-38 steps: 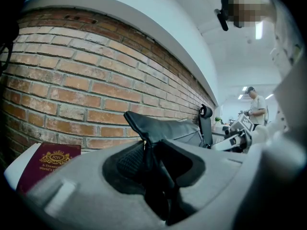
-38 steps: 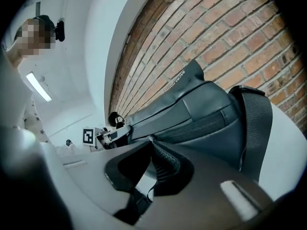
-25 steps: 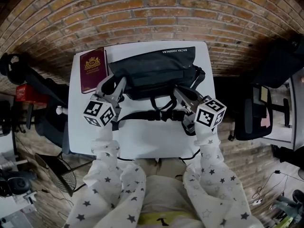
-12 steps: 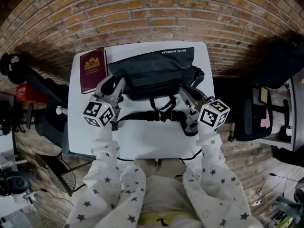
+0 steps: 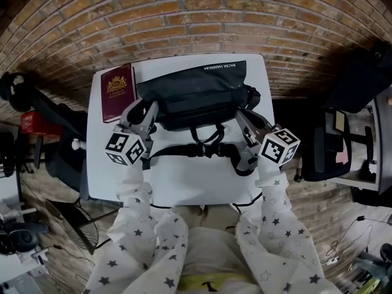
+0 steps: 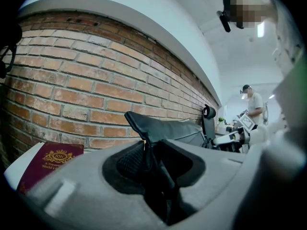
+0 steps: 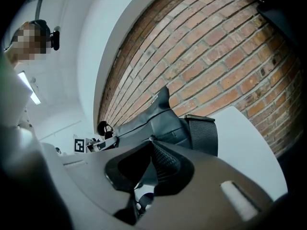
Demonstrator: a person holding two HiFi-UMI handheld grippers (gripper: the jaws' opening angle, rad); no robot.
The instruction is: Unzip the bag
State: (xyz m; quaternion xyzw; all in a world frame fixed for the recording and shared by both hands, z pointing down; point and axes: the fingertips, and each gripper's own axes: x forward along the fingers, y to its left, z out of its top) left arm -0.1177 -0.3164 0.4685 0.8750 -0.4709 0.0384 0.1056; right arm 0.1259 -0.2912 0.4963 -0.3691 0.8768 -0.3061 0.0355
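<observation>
1 black bag (image 5: 193,90) lies flat across the far half of the white tabletop (image 5: 190,182), its long side parallel to the brick wall (image 5: 202,23) behind it, so both ends are within reach of the person seated at the near edge. Its carrying strap (image 5: 196,149) trails in a loop toward that person, out of the way of the top.

The left claw (image 5: 149,110) is at the bag's left end, clenched on a raised fold of the dark fabric; its own view shows that fold standing between the 2 pads. That looks like an anchoring hold, meant to keep the bag from sliding along when the zip is drawn.

The right claw (image 5: 243,120) sits at the opposite end, beside the wide webbing there, and its jaws are clenched almost completely together. From where I stand it could be pinching something thin such as the zip pull, but I cannot make out what, if anything, is between the pads. With 1 end pinned and the other claw closed at the far end, I would judge the pull along the zip has not begun.

A maroon passport (image 5: 117,92) lies just beside the bag's left end, clear of both claws.
</observation>
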